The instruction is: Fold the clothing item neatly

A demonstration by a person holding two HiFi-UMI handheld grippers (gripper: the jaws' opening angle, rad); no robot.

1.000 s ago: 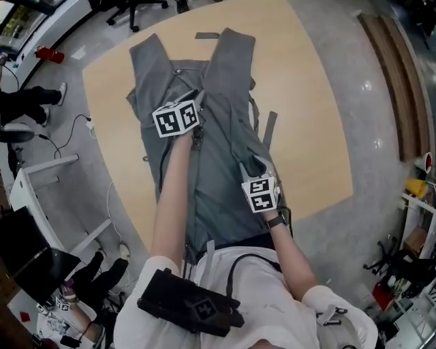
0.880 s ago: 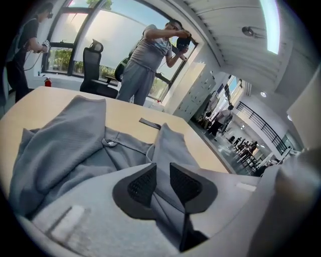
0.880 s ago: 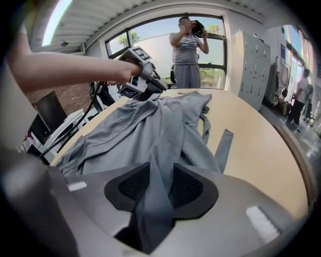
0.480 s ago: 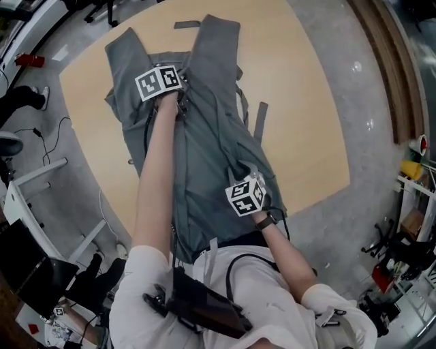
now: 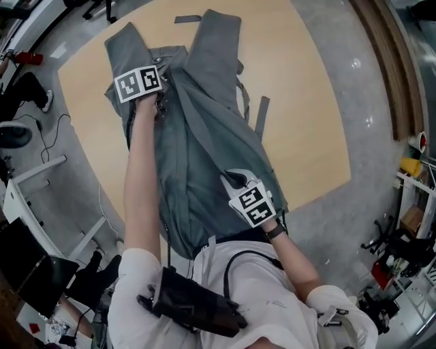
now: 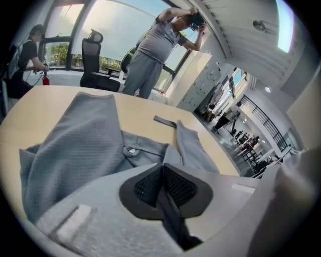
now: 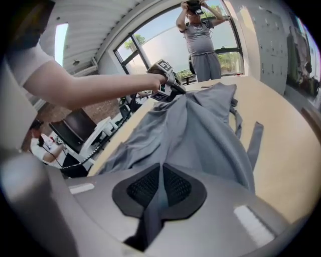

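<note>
A grey garment (image 5: 204, 136) with two legs lies lengthwise on the round wooden table (image 5: 306, 123), its near end hanging off the front edge. My left gripper (image 5: 161, 102) is at the far end, between the legs, its jaws closing tight on a fold of the grey cloth (image 6: 125, 150). My right gripper (image 5: 234, 180) is at the near end, and its jaws pinch a ridge of the same cloth (image 7: 200, 130). The fabric runs taut in a raised crease between the two grippers. A loose strap (image 5: 261, 117) lies on the wood to the right.
A small dark strip (image 5: 187, 19) lies past the legs at the table's far edge. A person (image 6: 150, 55) stands beyond the table by the windows, and an office chair (image 6: 95, 60) is next to them. White desks and cables (image 5: 41, 191) are on the floor at the left.
Both grippers have closed on the cloth. The left one has moved farther out and left, the right one sits slightly nearer, and a taut crease has risen between them.
</note>
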